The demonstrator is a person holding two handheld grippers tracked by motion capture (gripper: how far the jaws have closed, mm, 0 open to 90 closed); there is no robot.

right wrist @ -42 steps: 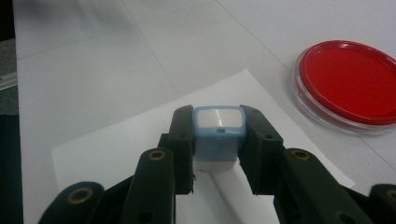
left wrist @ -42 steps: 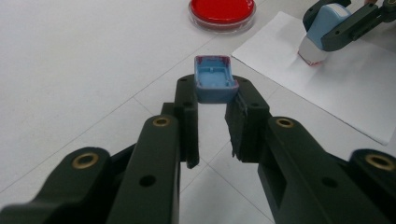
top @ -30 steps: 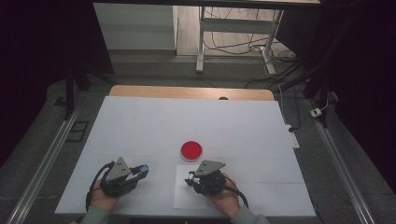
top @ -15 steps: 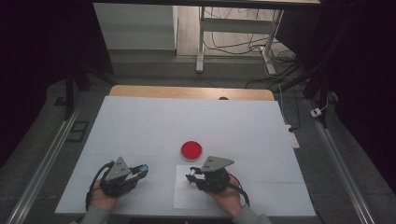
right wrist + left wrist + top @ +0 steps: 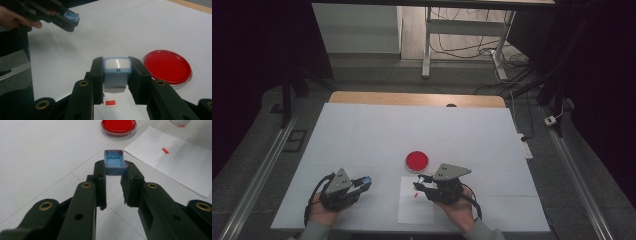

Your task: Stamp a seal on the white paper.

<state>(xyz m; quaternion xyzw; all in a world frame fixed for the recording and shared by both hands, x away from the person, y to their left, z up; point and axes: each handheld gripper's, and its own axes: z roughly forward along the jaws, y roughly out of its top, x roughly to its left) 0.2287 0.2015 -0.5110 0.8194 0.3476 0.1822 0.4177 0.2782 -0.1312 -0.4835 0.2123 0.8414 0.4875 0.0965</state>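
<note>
A white table (image 5: 362, 135) fills mid-frame of the high view. At lower centre lies a white paper sheet (image 5: 409, 210) bearing a small red stamp mark (image 5: 110, 102), its writing unreadable. Above it sits a round dish (image 5: 417, 160) holding red contents. The right gripper (image 5: 116, 75) clamps a blue stamp body (image 5: 117, 72) over the sheet; the left gripper (image 5: 115, 173), lower left, pinches its blue cap (image 5: 114, 165).

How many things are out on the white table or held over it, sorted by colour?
Red: 2, the round dish and the small mark on the paper.
Blue: 2, the cap held in the left gripper and the stamp held in the right gripper.
White: 1, the sheet of paper.
Total: 5.
</note>
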